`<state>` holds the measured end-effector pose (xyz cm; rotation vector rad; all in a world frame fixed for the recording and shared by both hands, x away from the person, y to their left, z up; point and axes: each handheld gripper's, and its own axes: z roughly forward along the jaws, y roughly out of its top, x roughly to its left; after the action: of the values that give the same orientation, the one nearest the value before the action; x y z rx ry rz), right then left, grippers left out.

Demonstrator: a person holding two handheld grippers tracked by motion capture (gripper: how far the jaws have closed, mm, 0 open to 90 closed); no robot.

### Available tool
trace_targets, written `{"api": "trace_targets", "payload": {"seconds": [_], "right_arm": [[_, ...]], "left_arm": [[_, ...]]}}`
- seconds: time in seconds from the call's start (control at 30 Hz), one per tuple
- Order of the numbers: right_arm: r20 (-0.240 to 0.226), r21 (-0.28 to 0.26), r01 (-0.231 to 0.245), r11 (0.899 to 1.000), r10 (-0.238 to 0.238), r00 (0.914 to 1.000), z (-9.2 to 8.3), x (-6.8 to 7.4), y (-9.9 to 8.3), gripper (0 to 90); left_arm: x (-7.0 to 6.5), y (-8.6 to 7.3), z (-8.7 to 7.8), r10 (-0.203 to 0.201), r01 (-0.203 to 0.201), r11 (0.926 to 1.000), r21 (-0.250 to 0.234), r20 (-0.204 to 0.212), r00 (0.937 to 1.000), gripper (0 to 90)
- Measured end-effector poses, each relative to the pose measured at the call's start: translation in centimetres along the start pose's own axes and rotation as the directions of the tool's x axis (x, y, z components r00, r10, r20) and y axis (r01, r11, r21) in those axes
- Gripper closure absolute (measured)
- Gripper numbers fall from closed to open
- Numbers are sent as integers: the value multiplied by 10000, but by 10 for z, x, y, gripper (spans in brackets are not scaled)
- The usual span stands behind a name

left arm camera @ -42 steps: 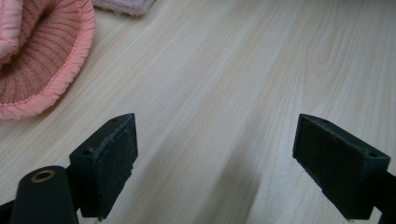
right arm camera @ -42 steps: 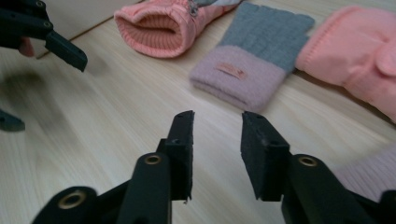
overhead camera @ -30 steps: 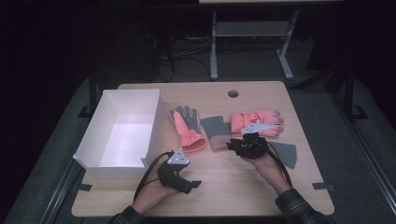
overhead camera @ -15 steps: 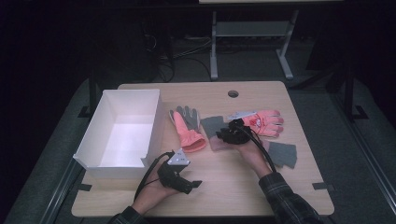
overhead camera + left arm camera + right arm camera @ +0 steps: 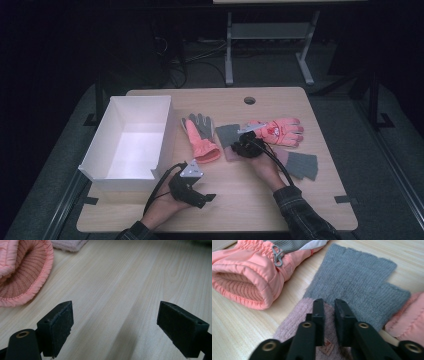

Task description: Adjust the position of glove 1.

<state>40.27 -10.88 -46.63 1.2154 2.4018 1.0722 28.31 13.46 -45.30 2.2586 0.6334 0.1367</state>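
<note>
Right gripper (image 5: 327, 315) at frame centre, jaws just closing, pinching the grey-pink knit glove (image 5: 359, 282); left gripper (image 5: 120, 325) wide open over bare table (image 5: 130, 277).

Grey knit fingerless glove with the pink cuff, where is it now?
High view: the grey knit glove lies mid-table between the two pink ski gloves, left one and right one. The right gripper sits over its pink cuff.

The right gripper (image 5: 244, 145) is now sitting over the pink cuff of the grey knit glove (image 5: 228, 136), having travelled there from the far side of the pink padded glove (image 5: 278, 131). Its jaws are just closing, nearly together, with a fold of that cuff between them.
</note>
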Motion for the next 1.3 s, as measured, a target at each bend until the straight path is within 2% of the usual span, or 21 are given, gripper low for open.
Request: {"api": "trace_targets", "payload": {"seconds": [0.2,0.37,0.4,0.6,0.77,0.83,0.97,1.07,1.13,1.23,1.3], "right_arm": [[-196,-117,7,9999,-9,9998,-1,-3,0,838],[-391,-358,-4,9994,-10,9992,-12,-5,3,840],[-480,-361,-118,9993,101,9988,-16,-5,3,839],[-776,-871,80,9962,-147,9969,-36,-4,5,839],[-937,-1017,334,9942,-430,9947,-52,-1,2,838],[-942,-1127,498,9924,-605,9937,-59,0,0,838],[-1123,-1394,515,9889,-675,9914,-75,1,-4,838],[-1251,-1515,709,9859,-902,9880,-87,2,-9,837],[-1445,-1633,795,9834,-1036,9841,-97,4,-14,838],[-1485,-1625,918,9824,-1163,9820,-103,5,-18,837],[-1685,-1654,1022,9809,-1302,9771,-112,7,-25,837]], "left_arm": [[1,0,-1,22,-21,10000,61,-18,10000,134],[2,-1,-1,-23,24,10000,88,-73,10000,135],[2,-1,0,-53,54,9999,140,-103,9999,135],[2,-1,-1,-22,22,10000,23,-29,10000,135],[3,-1,-1,47,-46,9999,101,-69,10000,135],[2,-1,-2,-81,81,10000,-32,-63,9999,135],[3,-1,-2,-48,48,10000,-50,-64,10000,135],[4,-1,-2,32,-32,10000,-55,-27,10000,135],[2,-1,-1,-109,109,9999,-112,28,9999,135],[2,-1,-2,-90,91,9999,-143,32,10000,135],[3,-1,-1,-115,116,9998,-156,34,9999,135]]}}
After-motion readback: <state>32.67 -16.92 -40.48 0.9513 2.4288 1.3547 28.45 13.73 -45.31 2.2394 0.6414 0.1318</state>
